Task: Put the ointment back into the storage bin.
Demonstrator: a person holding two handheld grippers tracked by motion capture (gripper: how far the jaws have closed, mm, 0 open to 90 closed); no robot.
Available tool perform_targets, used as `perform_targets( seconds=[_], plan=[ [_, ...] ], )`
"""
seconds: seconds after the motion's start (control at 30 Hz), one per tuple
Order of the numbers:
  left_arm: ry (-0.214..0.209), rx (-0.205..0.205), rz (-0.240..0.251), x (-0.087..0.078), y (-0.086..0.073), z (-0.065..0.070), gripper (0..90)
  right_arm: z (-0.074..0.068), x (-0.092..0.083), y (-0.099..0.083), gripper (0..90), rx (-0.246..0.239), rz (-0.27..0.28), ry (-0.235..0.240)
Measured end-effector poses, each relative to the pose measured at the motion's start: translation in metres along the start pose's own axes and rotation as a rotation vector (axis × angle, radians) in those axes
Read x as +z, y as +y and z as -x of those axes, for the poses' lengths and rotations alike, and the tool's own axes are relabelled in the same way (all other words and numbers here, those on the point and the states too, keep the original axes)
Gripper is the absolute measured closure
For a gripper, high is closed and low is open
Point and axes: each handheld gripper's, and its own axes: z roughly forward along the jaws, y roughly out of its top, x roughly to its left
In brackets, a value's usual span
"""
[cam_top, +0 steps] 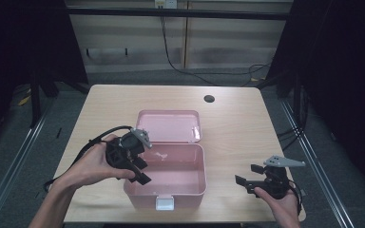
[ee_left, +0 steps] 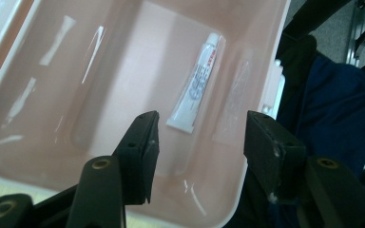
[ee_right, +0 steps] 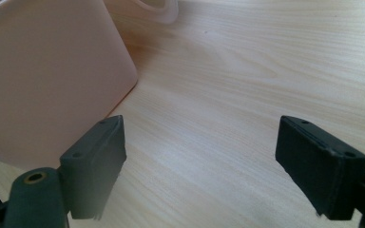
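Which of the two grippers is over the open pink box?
The left gripper, jaws apart above the box and the tube inside. The right gripper sits over bare table beside it.

White tube point(ee_left: 197, 85) lying on floor of pink box point(ee_left: 100, 95), toward its near wall: red lettering runs along the upper body just below the cap, too small and blurred to read. Below it a patch of bluish-grey print, also illegible. No brand, number or sign can be made out on it. Box walls, lid and white latch carry no lettering.
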Motion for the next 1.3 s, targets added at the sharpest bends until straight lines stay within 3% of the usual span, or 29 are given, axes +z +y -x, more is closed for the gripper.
perform_targets(
  seconds=[0.27, 0.4, 0.47, 0.57, 0.63, 0.77, 0.97, 1.07, 1.13, 1.3],
  plan=[
    [0.013, -0.014, 0.018, -0.009, -0.011, 0.000, 36.4, 0.000, 0.000, 0.000, 16.8, 0.003, -0.001, -0.002],
    [0.007, -0.066, 0.058, -0.016, -0.022, -0.004, 31.9, 0.000, 0.000, 0.000, 16.8, 0.003, -0.001, -0.003],
    [0.003, -0.054, 0.055, -0.019, -0.025, -0.006, 31.3, 0.000, 0.000, 0.000, 16.8, 0.003, -0.001, -0.003],
    [0.008, -0.079, 0.091, -0.024, -0.038, -0.008, 28.7, 0.000, 0.000, 0.000, 16.8, 0.004, -0.001, -0.003],
    [0.001, -0.110, 0.141, -0.024, -0.048, -0.011, 28.0, 0.000, 0.000, 0.000, 16.8, 0.002, 0.000, -0.002],
    [-0.006, -0.130, 0.150, -0.022, -0.063, -0.015, 26.4, 0.001, 0.000, 0.000, 16.7, 0.007, -0.002, -0.003],
    [-0.010, -0.105, 0.150, -0.025, -0.078, -0.014, 20.3, 0.001, 0.000, 0.000, 16.7, 0.004, 0.001, -0.004],
    [0.026, -0.117, 0.141, -0.024, -0.088, -0.016, 21.4, 0.001, 0.000, 0.000, 16.7, 0.006, 0.001, -0.005],
    [0.019, -0.119, 0.160, -0.022, -0.096, -0.020, 22.9, 0.001, 0.000, 0.000, 16.7, 0.005, 0.000, -0.005],
    [0.067, -0.146, 0.190, -0.016, -0.114, -0.027, 21.8, 0.000, 0.000, 0.000, 16.7, 0.005, -0.002, -0.007]
  ],
)
